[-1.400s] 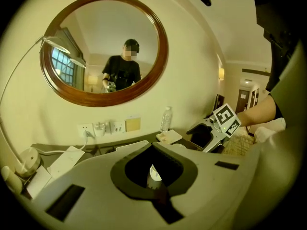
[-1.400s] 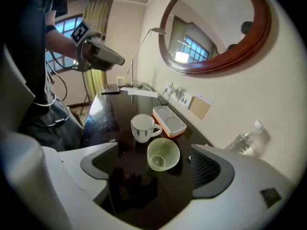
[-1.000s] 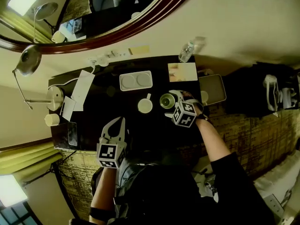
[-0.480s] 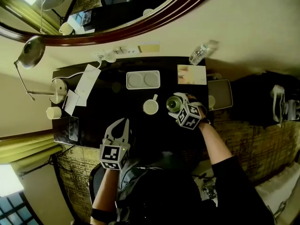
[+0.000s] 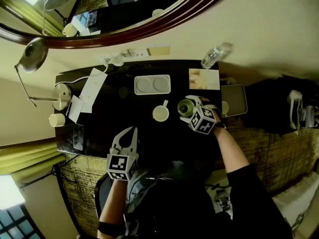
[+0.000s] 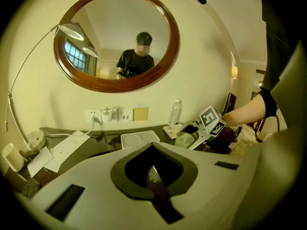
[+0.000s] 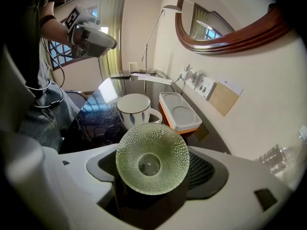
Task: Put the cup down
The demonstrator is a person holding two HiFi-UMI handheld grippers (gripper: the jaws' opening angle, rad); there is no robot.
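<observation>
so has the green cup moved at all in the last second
No. The green cup still stands just right of the white mug, below-right of the white tray, with the same gap as a second ago; only the camera shifted.

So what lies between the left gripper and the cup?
In the head view, only the mug stands about on that line, nearer the cup than the left gripper; the rest is bare table.

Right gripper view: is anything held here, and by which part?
The green glass cup, by its outer wall. The jaws of the right gripper have just been closing and press on the cup's opposite sides.
</observation>
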